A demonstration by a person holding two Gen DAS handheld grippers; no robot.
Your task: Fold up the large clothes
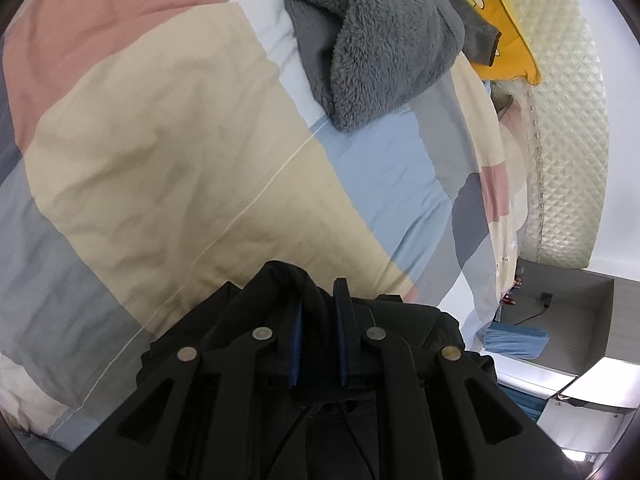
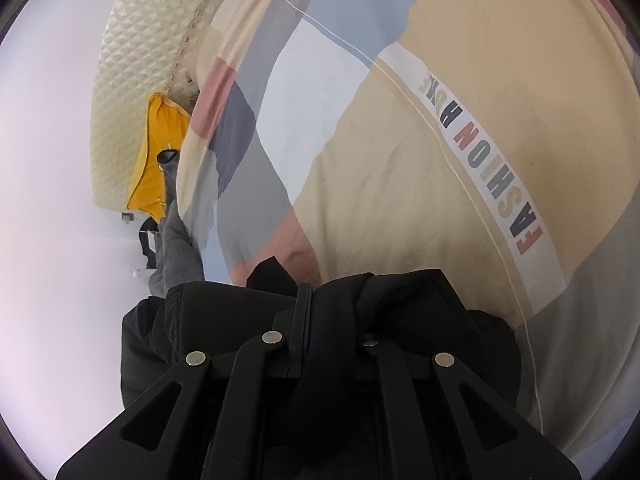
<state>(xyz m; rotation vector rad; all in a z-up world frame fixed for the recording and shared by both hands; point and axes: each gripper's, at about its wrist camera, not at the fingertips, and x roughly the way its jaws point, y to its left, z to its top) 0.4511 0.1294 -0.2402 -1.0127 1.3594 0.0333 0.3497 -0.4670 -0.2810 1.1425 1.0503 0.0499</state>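
A black garment (image 1: 400, 320) is bunched between my left gripper's (image 1: 320, 300) blue-padded fingers, which are shut on a fold of it above the bed. In the right wrist view the same black garment (image 2: 400, 300) drapes over my right gripper (image 2: 316, 300). Its fingers are shut on the cloth, and one finger is buried under the fabric. Both grippers hold the garment lifted over the patchwork quilt (image 1: 180, 140), which also fills the right wrist view (image 2: 400, 140).
A grey fleece garment (image 1: 372, 44) lies crumpled on the quilt at the far end, next to a yellow pillow (image 1: 500, 20) and a cream quilted headboard (image 1: 568, 120). A grey nightstand (image 1: 560, 312) stands beside the bed. The white wall (image 2: 48, 200) is at the left.
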